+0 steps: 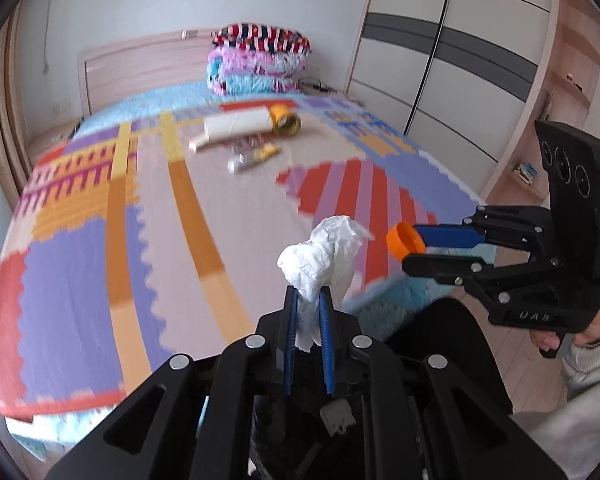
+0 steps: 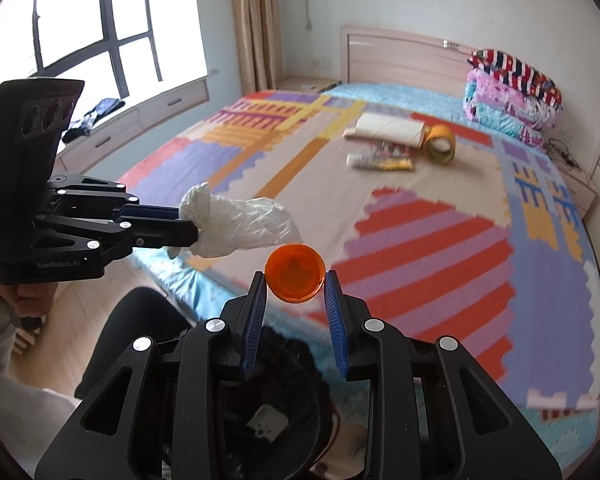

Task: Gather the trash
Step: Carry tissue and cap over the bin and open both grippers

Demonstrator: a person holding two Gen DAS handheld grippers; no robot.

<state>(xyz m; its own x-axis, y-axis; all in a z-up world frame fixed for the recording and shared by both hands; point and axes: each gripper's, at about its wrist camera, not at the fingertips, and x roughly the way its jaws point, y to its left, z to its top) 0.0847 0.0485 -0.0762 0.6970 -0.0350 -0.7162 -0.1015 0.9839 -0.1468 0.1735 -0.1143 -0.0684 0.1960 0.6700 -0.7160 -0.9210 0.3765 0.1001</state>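
A crumpled white tissue (image 1: pixel 325 256) is clamped between the closed fingers of the left gripper (image 1: pixel 309 300); an orange cap (image 2: pixel 295 272) is pinched at the tips of the right gripper (image 2: pixel 295 280). Both are held over a black bin (image 2: pixel 268 408) beside the bed (image 2: pixel 440 208). A paper roll (image 2: pixel 390 130), tape ring (image 2: pixel 441 143) and wrappers (image 2: pixel 380 160) are seen farther off on the bed.

My left gripper (image 1: pixel 309 300) is clamped on a tissue (image 1: pixel 324 256), fingers nearly together. My right gripper (image 2: pixel 295 284) pinches an orange cap (image 2: pixel 295 278) between wider-set fingers. Both are held level over the near edge of the bed (image 2: pixel 320 208), side by side.
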